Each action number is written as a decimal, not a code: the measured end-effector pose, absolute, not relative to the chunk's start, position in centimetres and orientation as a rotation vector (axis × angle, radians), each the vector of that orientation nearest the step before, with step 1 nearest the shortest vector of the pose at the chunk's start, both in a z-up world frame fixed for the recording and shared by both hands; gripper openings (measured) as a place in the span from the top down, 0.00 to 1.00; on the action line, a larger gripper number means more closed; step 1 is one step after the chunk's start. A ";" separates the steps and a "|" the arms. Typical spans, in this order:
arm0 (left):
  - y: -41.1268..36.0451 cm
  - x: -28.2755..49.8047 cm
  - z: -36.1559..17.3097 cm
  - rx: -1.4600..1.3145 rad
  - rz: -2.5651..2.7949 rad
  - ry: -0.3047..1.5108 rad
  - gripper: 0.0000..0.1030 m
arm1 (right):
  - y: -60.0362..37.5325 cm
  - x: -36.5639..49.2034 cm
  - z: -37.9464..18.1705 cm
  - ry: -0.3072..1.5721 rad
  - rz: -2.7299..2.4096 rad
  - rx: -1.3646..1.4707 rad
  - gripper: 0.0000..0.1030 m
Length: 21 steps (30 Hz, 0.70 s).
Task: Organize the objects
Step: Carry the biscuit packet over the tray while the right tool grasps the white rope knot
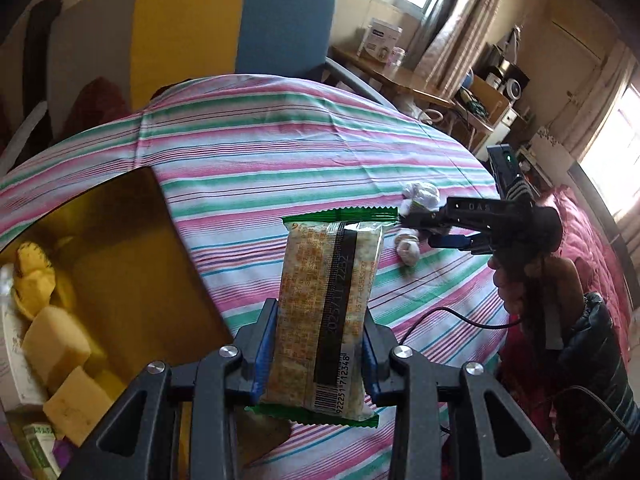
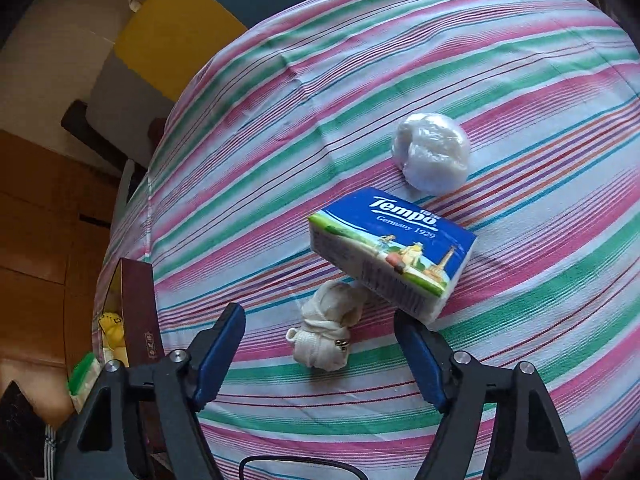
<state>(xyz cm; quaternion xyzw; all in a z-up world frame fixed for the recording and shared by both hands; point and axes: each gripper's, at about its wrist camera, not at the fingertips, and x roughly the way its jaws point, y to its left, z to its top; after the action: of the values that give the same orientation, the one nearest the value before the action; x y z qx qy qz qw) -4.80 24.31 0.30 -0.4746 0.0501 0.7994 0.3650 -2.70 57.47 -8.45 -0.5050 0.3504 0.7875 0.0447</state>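
Left gripper (image 1: 318,354), angled downward, pinches green-edged plastic snack packet (image 1: 328,312) above striped tablecloth (image 1: 248,160). Right gripper (image 2: 320,354), angled downward, spread over white rolled cloth bundle (image 2: 326,330).

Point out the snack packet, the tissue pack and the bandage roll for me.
snack packet (image 1: 326,312), left wrist view, middle of its printed back.
tissue pack (image 2: 404,232), right wrist view, blue top face.
bandage roll (image 2: 326,330), right wrist view, middle of the roll.
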 end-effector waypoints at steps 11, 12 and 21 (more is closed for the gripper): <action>13.1 -6.3 0.0 -1.274 2.246 -0.089 0.65 | 53.7 -4.9 -9.7 0.545 2.405 -1.683 0.70; 11.6 -6.5 0.0 -1.280 2.277 -0.120 0.65 | 53.4 -5.0 -9.7 0.511 2.414 -1.688 0.70; 1.7 -7.3 0.5 -1.294 2.463 -0.342 0.65 | 53.3 -4.8 -10.2 0.401 2.422 -1.719 0.69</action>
<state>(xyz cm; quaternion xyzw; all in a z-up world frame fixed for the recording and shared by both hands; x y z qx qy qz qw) -7.27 1.71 0.48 -0.4551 -0.1203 0.8661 0.1682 -4.79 53.27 -10.23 -0.5720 0.1335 0.8061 0.0722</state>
